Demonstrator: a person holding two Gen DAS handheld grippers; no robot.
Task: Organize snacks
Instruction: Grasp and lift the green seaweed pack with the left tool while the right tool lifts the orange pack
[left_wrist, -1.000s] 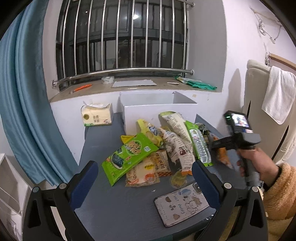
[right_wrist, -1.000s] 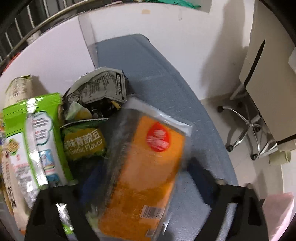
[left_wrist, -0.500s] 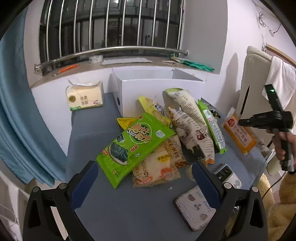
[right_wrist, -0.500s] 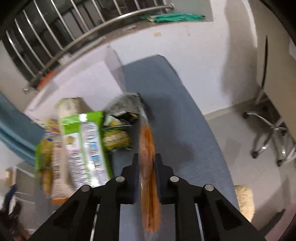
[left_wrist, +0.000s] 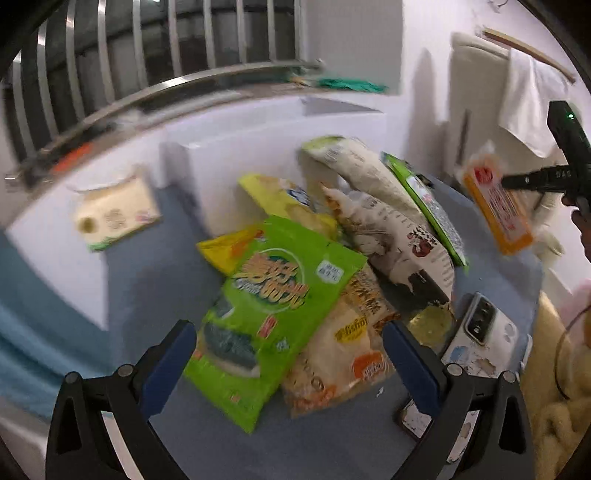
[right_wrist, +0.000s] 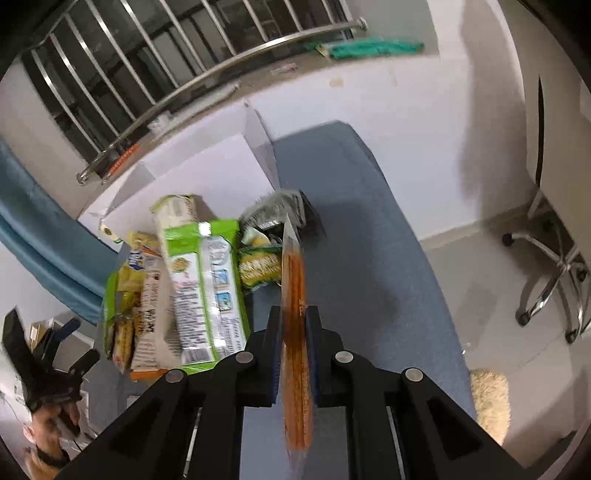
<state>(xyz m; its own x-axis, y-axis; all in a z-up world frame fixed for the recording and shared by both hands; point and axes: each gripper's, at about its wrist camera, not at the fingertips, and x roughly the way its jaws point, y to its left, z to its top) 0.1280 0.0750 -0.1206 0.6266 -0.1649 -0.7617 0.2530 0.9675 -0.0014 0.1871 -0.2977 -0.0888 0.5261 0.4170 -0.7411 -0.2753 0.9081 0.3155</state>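
Observation:
A pile of snack packets lies on the blue table (left_wrist: 147, 280) in front of a white open box (left_wrist: 258, 155). A big green seaweed packet (left_wrist: 273, 306) lies at the front of the pile. My left gripper (left_wrist: 288, 350) is open and empty, low over that green packet. My right gripper (right_wrist: 293, 325) is shut on an orange packet (right_wrist: 293, 295), held edge-on in the air above the table's right side. The left wrist view shows the same orange packet (left_wrist: 496, 206) hanging from the right gripper at the right. The box also shows in the right wrist view (right_wrist: 207, 162).
A tissue pack (left_wrist: 114, 214) lies at the back left of the table. A phone (left_wrist: 480, 336) and a patterned card lie at the front right. A blue curtain (right_wrist: 33, 221) hangs left, a chair with a towel (left_wrist: 532, 96) stands right. An office chair base (right_wrist: 554, 273) is on the floor.
My right gripper has lifted the orange packet off the table and turned it edge-on. My left gripper has moved forward and down toward the green packet.

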